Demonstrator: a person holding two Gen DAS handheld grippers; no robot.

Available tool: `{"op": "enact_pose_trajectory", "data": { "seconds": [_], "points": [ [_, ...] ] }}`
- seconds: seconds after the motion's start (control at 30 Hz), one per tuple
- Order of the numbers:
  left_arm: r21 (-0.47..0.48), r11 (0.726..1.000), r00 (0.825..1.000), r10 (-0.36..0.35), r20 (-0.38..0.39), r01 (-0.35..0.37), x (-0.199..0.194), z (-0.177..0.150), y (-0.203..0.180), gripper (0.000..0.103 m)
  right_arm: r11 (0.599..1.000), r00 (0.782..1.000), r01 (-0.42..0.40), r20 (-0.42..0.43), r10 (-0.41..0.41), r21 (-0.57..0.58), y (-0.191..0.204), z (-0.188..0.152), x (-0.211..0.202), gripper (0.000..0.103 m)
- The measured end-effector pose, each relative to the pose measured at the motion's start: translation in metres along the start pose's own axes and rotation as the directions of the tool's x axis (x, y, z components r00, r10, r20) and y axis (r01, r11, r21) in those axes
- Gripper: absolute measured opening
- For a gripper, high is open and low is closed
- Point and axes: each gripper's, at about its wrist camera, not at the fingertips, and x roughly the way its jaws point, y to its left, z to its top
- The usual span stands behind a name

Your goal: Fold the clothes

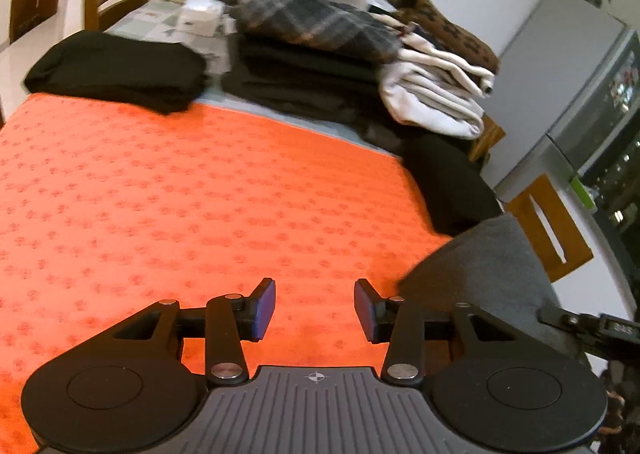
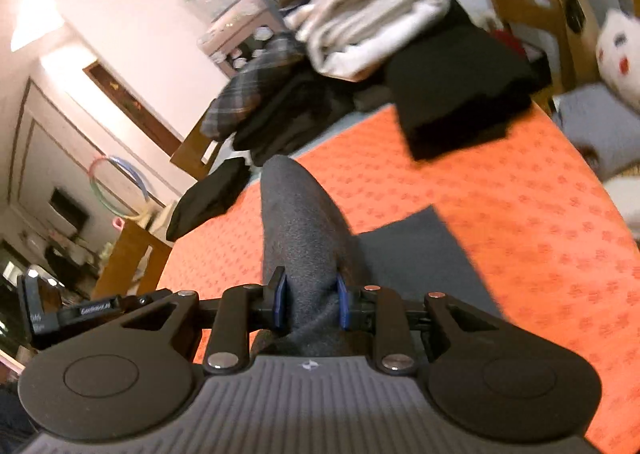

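The gray cloth (image 2: 304, 238) is pinched in the right gripper (image 2: 311, 304) above the orange mat (image 2: 520, 213), seen close only in the right view, while the one left gripper (image 1: 315, 308) hangs open, holding nothing.

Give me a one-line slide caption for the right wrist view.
Right gripper clamps a grey garment above the orange cloth.
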Motion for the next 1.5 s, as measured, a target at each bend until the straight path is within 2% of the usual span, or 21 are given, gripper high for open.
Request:
{"op": "enact_pose_trajectory", "data": {
  "seconds": [0.2,0.33,0.47,0.53,0.6,0.63,0.73,0.8,0.9,1.0,1.1,1.17,1.2,1.33,1.5],
  "points": [
    [0.164,0.986,1.0,-0.019,-0.004,0.019,0.019,-0.016,-0.072,0.048,0.997,0.997,0.051,-0.054,-0.048,0.054,-0.069,0.011,0.012,0.032],
    [0.263,0.963,0.998,-0.052,-0.036,0.06,0.032,-0.03,-0.113,0.049,0.995,0.99,0.103,-0.099,-0.104,-0.012,-0.087,0.011,0.03,0.037],
    [0.321,0.941,0.993,-0.091,-0.076,0.111,0.045,-0.041,-0.144,0.048,0.98,0.983,0.146,-0.094,-0.159,-0.137,-0.082,0.017,0.028,0.042],
    [0.345,0.929,0.99,-0.107,-0.094,0.133,0.052,-0.046,-0.156,0.033,0.957,0.98,0.167,-0.069,-0.188,-0.239,-0.069,0.023,0.017,0.042],
    [0.361,0.92,0.986,-0.121,-0.117,0.155,0.06,-0.048,-0.166,0.024,0.93,0.983,0.148,-0.057,-0.176,-0.336,-0.054,0.026,0.005,0.042],
    [0.368,0.916,0.984,-0.122,-0.129,0.161,0.064,-0.05,-0.169,0.02,0.915,0.984,0.135,-0.054,-0.167,-0.382,-0.046,0.027,0.0,0.042],
    [0.383,0.908,0.98,-0.109,-0.168,0.167,0.079,-0.056,-0.177,0.018,0.876,0.989,0.038,-0.106,-0.101,-0.481,-0.028,0.025,-0.011,0.039],
    [0.376,0.913,0.978,-0.094,-0.188,0.16,0.088,-0.06,-0.177,0.018,0.85,0.984,-0.022,-0.16,-0.073,-0.526,-0.02,0.017,-0.008,0.029],
    [0.355,0.925,0.974,-0.063,-0.217,0.139,0.1,-0.066,-0.175,0.02,0.809,0.969,-0.056,-0.227,-0.097,-0.585,-0.016,0.001,0.005,0.025],
    [0.33,0.935,0.973,-0.056,-0.224,0.129,0.11,-0.072,-0.171,0.02,0.769,0.955,-0.055,-0.258,-0.146,-0.637,-0.021,-0.015,0.022,0.024],
    [0.338,0.933,0.976,-0.051,-0.21,0.121,0.107,-0.072,-0.174,0.02,0.761,0.951,-0.063,-0.27,-0.151,-0.646,-0.026,-0.019,0.029,0.024],
    [0.345,0.93,0.979,-0.063,-0.195,0.129,0.097,-0.071,-0.177,0.026,0.762,0.951,-0.075,-0.277,-0.14,-0.643,-0.021,-0.009,0.022,0.024],
    [0.349,0.927,0.979,-0.072,-0.189,0.136,0.09,-0.071,-0.178,0.029,0.763,0.954,-0.08,-0.27,-0.128,-0.641,-0.019,-0.003,0.018,0.024],
    [0.354,0.92,0.978,-0.111,-0.177,0.168,0.069,-0.071,-0.18,0.029,0.762,0.974,-0.093,-0.218,-0.065,-0.641,-0.007,0.024,0.013,0.025],
    [0.328,0.923,0.963,-0.127,-0.237,0.203,0.069,-0.076,-0.175,0.028,0.733,0.978,-0.086,-0.196,-0.066,-0.675,0.006,0.047,0.045,0.026]
  ]
}}
